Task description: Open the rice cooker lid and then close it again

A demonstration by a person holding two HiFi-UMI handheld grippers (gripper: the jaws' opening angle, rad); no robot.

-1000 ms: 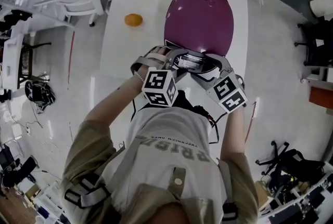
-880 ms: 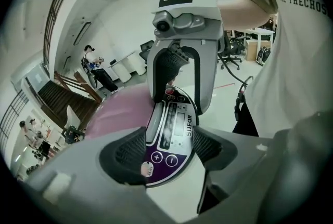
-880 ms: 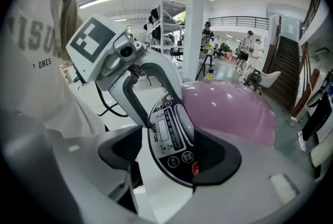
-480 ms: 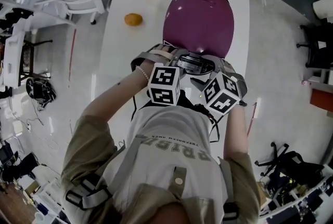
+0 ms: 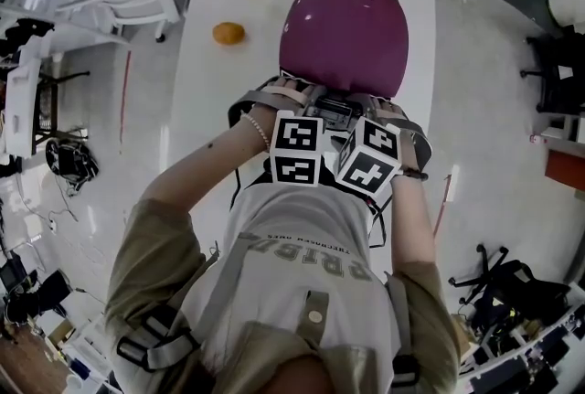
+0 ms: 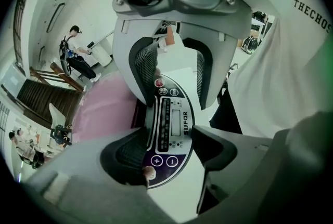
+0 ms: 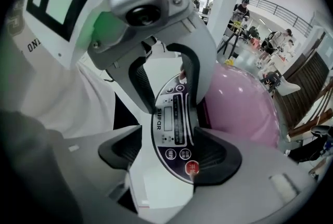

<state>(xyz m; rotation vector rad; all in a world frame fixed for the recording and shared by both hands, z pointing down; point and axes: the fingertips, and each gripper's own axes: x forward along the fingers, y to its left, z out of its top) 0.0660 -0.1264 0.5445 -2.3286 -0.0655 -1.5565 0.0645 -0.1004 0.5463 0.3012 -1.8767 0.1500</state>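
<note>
The jaws of the left gripper (image 6: 169,149) and of the right gripper (image 7: 171,153) are held apart with nothing pinched. Only the control panel (image 6: 174,124) of the cooker (image 5: 343,36) is seen in each gap, the two grippers being faced tip to tip just over it. The pink lid (image 7: 239,103) is seen down, and the cooker is stood on the white table (image 5: 196,100), close in front of the person. It is judged that a panel button could be pressed by mistake instead of the lid catch, or the tips knocked together, because both are crowded over one small spot.
</note>
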